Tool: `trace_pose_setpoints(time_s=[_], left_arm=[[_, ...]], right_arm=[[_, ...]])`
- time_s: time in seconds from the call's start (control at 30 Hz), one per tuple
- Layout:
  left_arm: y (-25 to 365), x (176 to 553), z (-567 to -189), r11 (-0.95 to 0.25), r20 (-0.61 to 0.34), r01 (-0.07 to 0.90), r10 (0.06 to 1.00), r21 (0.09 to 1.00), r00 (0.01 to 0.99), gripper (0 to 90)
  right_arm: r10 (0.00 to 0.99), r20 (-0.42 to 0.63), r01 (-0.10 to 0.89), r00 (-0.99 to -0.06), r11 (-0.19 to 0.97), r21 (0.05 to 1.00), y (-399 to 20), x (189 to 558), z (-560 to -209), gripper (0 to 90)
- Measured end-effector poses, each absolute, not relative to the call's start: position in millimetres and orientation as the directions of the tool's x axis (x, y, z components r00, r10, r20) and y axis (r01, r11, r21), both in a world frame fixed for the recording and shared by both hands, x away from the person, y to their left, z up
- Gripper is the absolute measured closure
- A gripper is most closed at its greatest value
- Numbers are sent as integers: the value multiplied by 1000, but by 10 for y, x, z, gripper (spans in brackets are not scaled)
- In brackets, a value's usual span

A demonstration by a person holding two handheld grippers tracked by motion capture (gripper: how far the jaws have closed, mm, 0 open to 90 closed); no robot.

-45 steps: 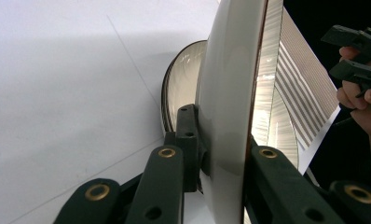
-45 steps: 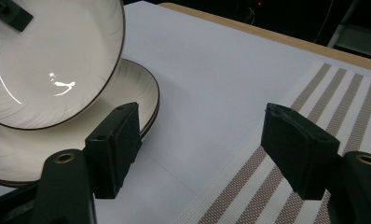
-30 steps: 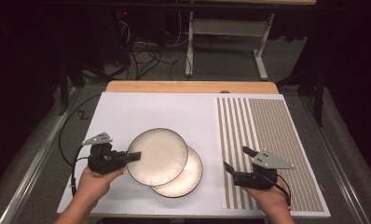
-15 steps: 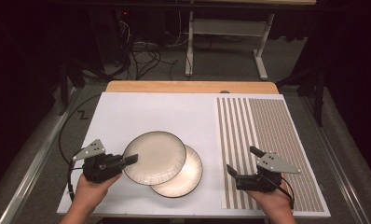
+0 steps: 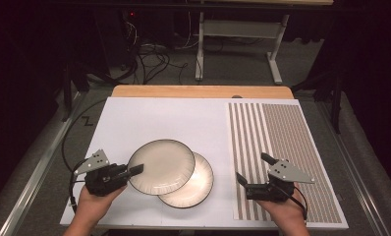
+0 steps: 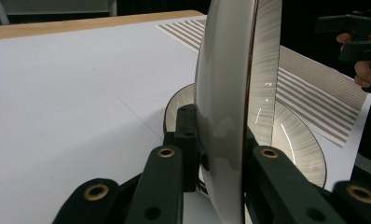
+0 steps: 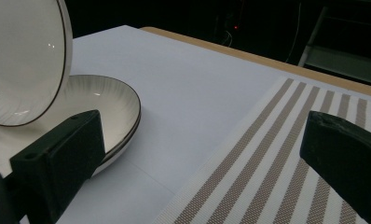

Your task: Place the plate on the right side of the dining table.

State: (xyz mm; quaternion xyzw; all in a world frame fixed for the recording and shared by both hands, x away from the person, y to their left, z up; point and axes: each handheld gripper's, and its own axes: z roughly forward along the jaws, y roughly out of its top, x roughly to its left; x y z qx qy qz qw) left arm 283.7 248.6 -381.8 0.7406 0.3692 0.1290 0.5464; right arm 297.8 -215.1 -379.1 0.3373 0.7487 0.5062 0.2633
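Left claw [image 5: 137, 170] clenched on rim of top plate [image 5: 162, 166], raised over second plate [image 5: 196, 184] on white table [image 5: 164, 120], right claw [image 5: 252, 172] released over striped mat [image 5: 287, 132]

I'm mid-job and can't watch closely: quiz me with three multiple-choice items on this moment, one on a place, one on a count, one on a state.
1. Where does the right gripper hover?
A. over the striped mat
B. over the plates
C. off the table

2. How many plates are there?
A. one
B. two
C. three

3. How do the left gripper's jaws stand?
A. wide open
B. shut on nothing
C. shut on the upper plate's rim

Answers: 1 A, the high view shows it above the stripes. 2 B, the upper plate overlaps the lower plate. 3 C, the left gripper view shows the rim clamped between both jaws.
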Motion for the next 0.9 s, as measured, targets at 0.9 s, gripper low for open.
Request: trace_pose_setpoints(time_s=[0.9], left_arm=[[2476, 2810, -3816, -136, -194, 387, 689, 912, 699, 794]], right_arm=[[624, 1, 252, -781, 315, 915, -1052, 3177, -3860, 162]])
